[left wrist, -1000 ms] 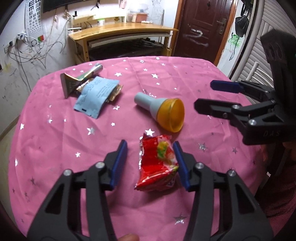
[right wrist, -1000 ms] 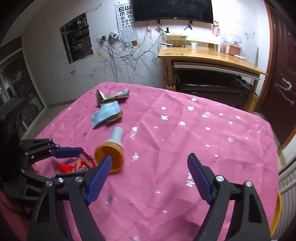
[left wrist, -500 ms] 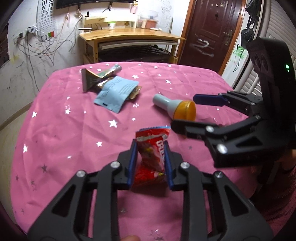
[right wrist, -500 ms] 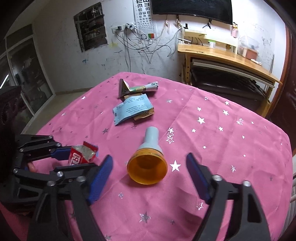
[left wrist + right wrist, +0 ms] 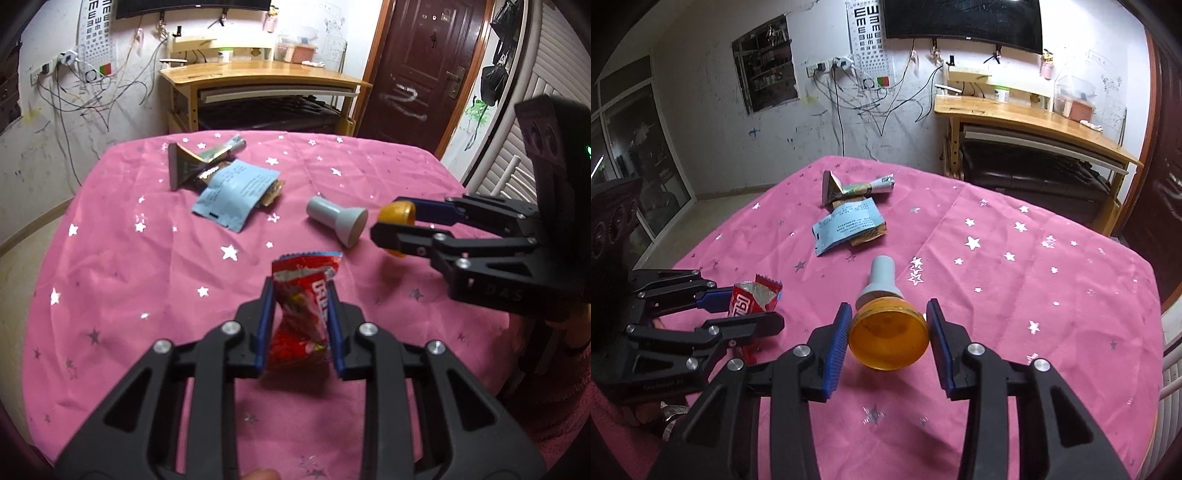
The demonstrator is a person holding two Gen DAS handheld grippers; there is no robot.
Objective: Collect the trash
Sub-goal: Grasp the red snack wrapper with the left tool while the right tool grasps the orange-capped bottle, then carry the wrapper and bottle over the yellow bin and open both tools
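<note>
- Tongs in the left wrist view: the left gripper (image 5: 300,295) has its blue pads pressed against both sides of a red snack wrapper (image 5: 301,314), which stands upright between them and looks lifted clear of the pink star-print tablecloth (image 5: 110,280).
- To the right in that view, the right gripper (image 5: 397,230) reaches in from the side, with the orange cap (image 5: 399,214) of a grey-handled flashlight (image 5: 336,219) between its two fingers (the cap is partly hidden by the nearer finger).
- Farther back on the cloth lie a light blue packet (image 5: 236,192) over a brown wrapper (image 5: 273,192), and just behind them a folded silver-lined wrapper (image 5: 199,162).
- Behind the table stand a wooden desk (image 5: 258,74) and a dark door (image 5: 421,70).
- Right wrist view: the right gripper (image 5: 889,332) is closing, its jaws partly open around the flashlight's orange cap (image 5: 889,339); the left pad looks to be at the rim, while a sliver of cloth shows between the cap and the right pad, so no firm grip is visible.
- The flashlight (image 5: 881,277) lies on the cloth with its grey handle pointing away from the camera.
- At the left edge, the left gripper (image 5: 746,306) holds the red wrapper (image 5: 750,299), pinched and crumpled between its fingers.
- The blue packet (image 5: 846,225) and the folded wrapper (image 5: 857,188) lie beyond the flashlight, well apart from both grippers.
</note>
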